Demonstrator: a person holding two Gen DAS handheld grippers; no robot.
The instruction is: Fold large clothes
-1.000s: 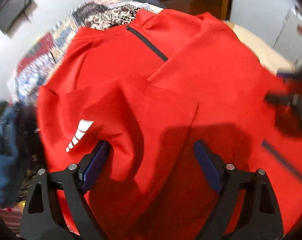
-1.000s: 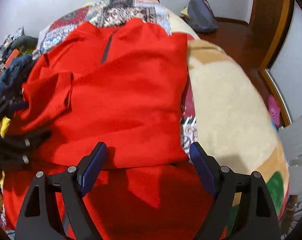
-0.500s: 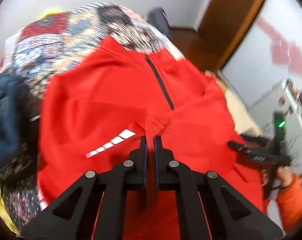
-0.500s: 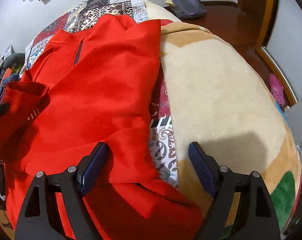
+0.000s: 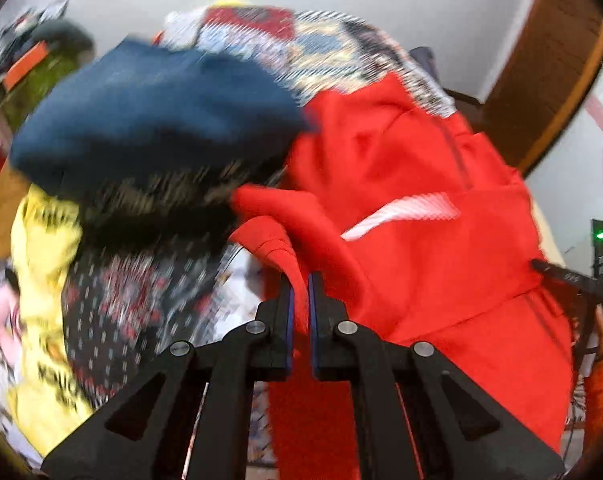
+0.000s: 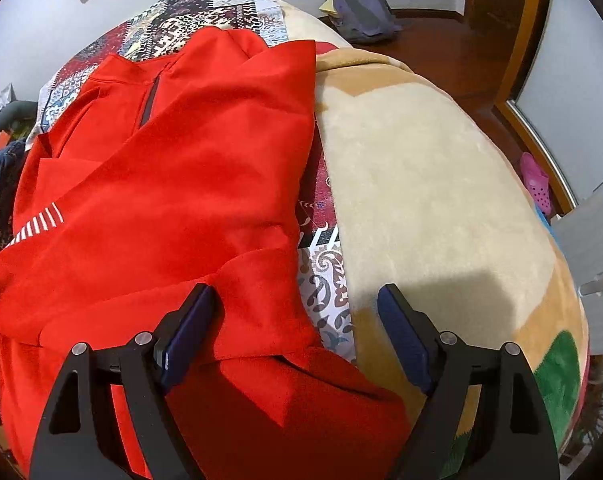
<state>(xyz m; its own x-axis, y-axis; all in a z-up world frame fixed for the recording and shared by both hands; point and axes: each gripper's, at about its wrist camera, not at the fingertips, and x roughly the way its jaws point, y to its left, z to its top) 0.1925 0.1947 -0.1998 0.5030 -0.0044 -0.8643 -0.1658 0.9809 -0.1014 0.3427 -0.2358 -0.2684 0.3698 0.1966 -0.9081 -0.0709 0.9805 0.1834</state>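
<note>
A large red zip-neck top [image 6: 173, 168] lies spread over the bed, its collar at the far end. My left gripper [image 5: 299, 284] is shut on a fold of the red top's [image 5: 401, 240] sleeve, lifted off the bed, with a white stripe mark just right of it. My right gripper [image 6: 297, 320] is open above the top's near right edge; red cloth lies between and under its fingers without being pinched. The other gripper [image 5: 573, 280] and a hand in an orange sleeve show at the right edge of the left wrist view.
A patterned quilt [image 6: 205, 8] and a beige plush blanket [image 6: 421, 184] cover the bed. Dark blue [image 5: 149, 112] and yellow [image 5: 45, 264] clothes are heaped on the left. A grey backpack [image 6: 361, 4] sits on the wooden floor at the back; a pink shoe [image 6: 535, 184] lies right.
My left gripper shut on a fold of the red sleeve and carried it up and leftward toward the clothes heap, rolling as it went. My right gripper stayed open and hardly moved.
</note>
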